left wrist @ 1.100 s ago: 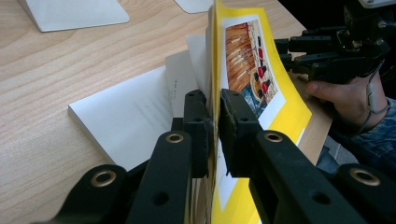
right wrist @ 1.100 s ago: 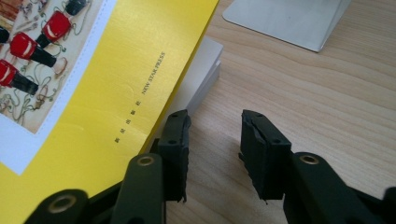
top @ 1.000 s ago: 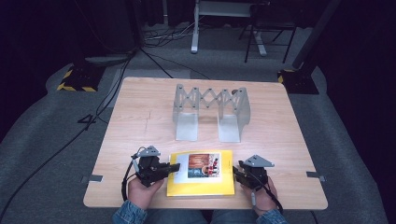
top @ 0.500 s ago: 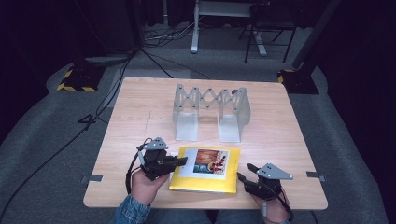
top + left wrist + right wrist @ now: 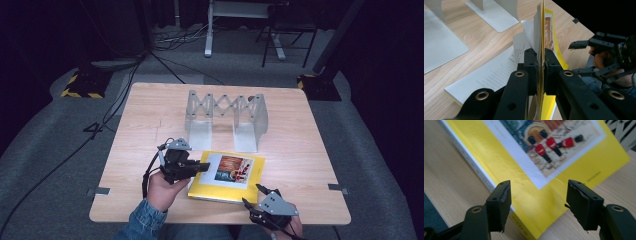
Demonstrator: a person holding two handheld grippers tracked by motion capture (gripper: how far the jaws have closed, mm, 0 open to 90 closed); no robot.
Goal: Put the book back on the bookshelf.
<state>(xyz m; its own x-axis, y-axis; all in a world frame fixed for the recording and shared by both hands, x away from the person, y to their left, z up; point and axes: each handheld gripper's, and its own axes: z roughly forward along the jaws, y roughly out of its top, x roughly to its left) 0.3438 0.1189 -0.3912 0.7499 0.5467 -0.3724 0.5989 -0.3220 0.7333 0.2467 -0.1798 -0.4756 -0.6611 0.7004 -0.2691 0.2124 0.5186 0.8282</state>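
Yellow-covered and soft, the book (image 5: 227, 175) lies on the wooden table (image 5: 320, 165) just in front of the grey metal book rack (image 5: 226, 117), which stands with its scissor-link back and two plate-like dividers and holds nothing in either bay. The left gripper (image 5: 199, 166) is clamped on the book's left edge; in the left gripper view its jaws pinch the front cover and a few leaves together (image 5: 541, 37), so that these rise on edge while the remaining printed pages (image 5: 491, 75) lie flat on the wood beside the rack's base plates. The right gripper (image 5: 254, 195) hovers at the book's near right corner with its jaws spread wide, gripping nothing; in the right gripper view the jaws frame the book's yellow corner (image 5: 534, 202) without touching it. The step in hand looks to be lifting the book off the table so it can be stood in the rack. As I judge it, the next move calls for the right gripper to close on the spine or the near edge, taking the whole block of pages, since the left hold gathers only part of the book and the loose leaves could fan open or tear if raised by that grip alone.
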